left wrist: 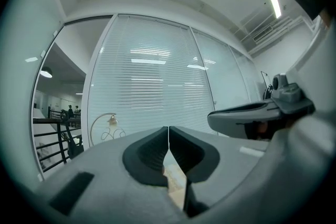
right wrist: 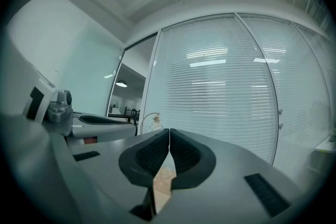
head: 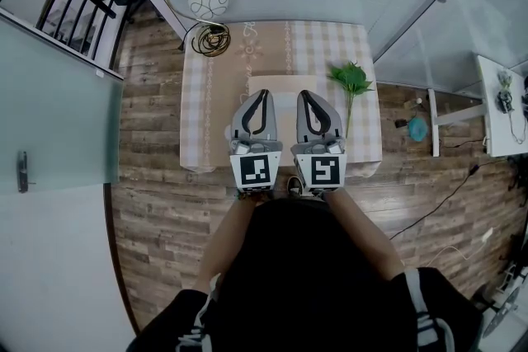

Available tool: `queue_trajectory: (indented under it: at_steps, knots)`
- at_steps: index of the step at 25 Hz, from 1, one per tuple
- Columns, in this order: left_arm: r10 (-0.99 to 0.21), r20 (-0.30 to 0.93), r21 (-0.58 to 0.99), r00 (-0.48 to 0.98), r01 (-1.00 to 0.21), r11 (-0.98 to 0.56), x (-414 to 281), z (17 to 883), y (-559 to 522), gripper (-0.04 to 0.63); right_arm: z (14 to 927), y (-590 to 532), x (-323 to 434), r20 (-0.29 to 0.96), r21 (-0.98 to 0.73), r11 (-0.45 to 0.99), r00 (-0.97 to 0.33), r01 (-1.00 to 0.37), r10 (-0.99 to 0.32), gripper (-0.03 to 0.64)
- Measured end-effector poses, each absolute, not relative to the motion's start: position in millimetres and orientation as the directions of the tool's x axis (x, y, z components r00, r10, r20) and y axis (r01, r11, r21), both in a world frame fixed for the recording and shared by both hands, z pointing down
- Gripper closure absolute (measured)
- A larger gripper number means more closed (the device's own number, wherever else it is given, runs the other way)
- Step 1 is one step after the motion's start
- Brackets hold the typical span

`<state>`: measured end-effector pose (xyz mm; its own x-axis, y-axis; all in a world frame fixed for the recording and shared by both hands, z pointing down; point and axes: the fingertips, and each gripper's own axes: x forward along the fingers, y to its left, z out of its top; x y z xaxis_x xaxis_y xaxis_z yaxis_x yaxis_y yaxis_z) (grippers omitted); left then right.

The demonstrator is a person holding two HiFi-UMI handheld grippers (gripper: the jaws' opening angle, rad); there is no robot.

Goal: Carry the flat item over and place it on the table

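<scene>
Your left tongs point(head: 263, 94) are squeezed tight, tips touching. Your right tongs point(head: 304, 94) are squeezed tight too. They lie side by side, close together, and both point straight ahead, away from you.

In each gripper view a pale tan bit shows in the gap under the closed tips. I cannot tell if the tongs are pinching it or if it just lies below them.

The flat item point(head: 281, 83) is a pale, square-cornered sheet. It sits right under both tongs, over the middle of the worktop point(head: 206, 103), and its far edge pokes out past the tips.

The worktop has a checked cloth. A green leafy sprig point(head: 351, 81) lies near the right tongs. A curly gold lamp point(head: 203, 2) stands at the far left corner. All around is a wooden floor point(head: 148, 177).
</scene>
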<state>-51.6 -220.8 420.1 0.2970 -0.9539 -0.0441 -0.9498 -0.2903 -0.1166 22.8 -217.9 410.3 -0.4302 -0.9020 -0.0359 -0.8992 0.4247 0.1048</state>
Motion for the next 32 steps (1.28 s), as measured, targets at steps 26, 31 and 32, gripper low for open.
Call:
queue_trajectory:
  at_steps: [26, 31, 32]
  knots:
    - [-0.956, 0.029, -0.111, 0.29, -0.95, -0.292, -55.5, 446.4, -220.1, 0.575, 436.0, -220.3, 24.0, 0.044, 0.099, 0.426, -0.423, -0.899, -0.905, 0.606]
    - [-0.954, 0.038, -0.116, 0.296, -0.947, -0.298, -56.0, 450.4, -217.6, 0.575, 438.7, -222.2, 39.9, 0.046, 0.106, 0.392, -0.39, -0.914, -0.92, 0.606]
    - [-0.955, 0.043, -0.116, 0.295, -0.948, -0.298, -56.0, 452.2, -217.8, 0.575, 439.9, -223.1, 44.6, 0.05, 0.109, 0.385, -0.381, -0.917, -0.923, 0.606]
